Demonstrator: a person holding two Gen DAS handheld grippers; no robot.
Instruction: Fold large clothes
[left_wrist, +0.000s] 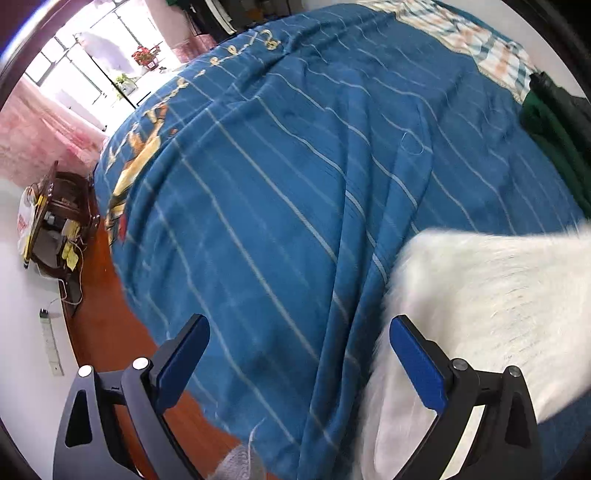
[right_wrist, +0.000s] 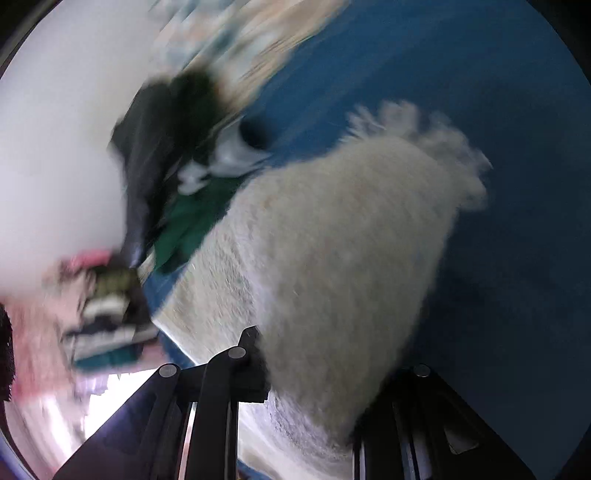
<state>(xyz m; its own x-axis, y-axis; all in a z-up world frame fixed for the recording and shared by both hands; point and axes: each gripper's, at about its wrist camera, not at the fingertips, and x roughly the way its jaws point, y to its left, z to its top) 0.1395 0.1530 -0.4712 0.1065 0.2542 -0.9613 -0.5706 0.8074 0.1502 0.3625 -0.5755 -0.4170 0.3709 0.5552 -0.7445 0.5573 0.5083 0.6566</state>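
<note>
Gripping white fluffy garment (right_wrist: 332, 240) w/ right claw (right_wrist: 314, 369), left claw (left_wrist: 299, 354) open

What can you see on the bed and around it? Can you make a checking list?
Surface: blue striped bedspread, wrinkled.
Job's things: fluffy white garment lying on it.
Clutter: green and dark clothes piled at the bed's far edge.
Grippers: left gripper open, holding nothing; right gripper has the garment between its fingers, grip hidden by blur.
Cables: white cords and a power strip on the floor.
Surroundings: wooden side table, red flowers at the bright window.
</note>
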